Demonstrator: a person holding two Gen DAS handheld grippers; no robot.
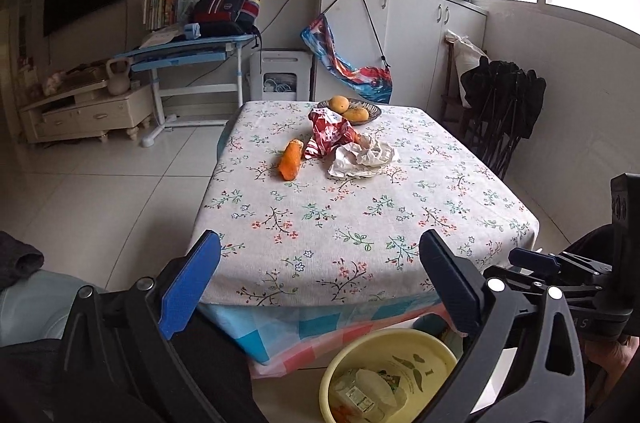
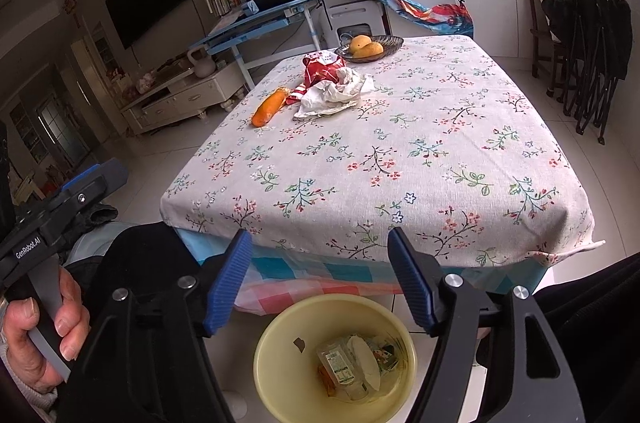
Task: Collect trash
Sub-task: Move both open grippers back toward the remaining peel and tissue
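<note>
Left wrist view: the left gripper (image 1: 320, 287) is hanging released and empty over the near table (image 1: 360, 223) edge, above the bin (image 1: 348, 351). The remaining trash (image 1: 344, 147) is lying far ahead beside the fruit bowl (image 1: 372, 111).

Right wrist view: the right gripper (image 2: 320, 283) is gaping empty over the bin (image 2: 280, 343). The trash (image 2: 320, 91) is sitting ahead-left; its orange piece (image 2: 269, 109) is angling toward the paper (image 2: 336, 95). Neither hand is looking clearly nearer.

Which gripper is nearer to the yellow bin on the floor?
Right. The right gripper hangs open almost over the yellow bin; the left gripper, also open, sits further left.
</note>
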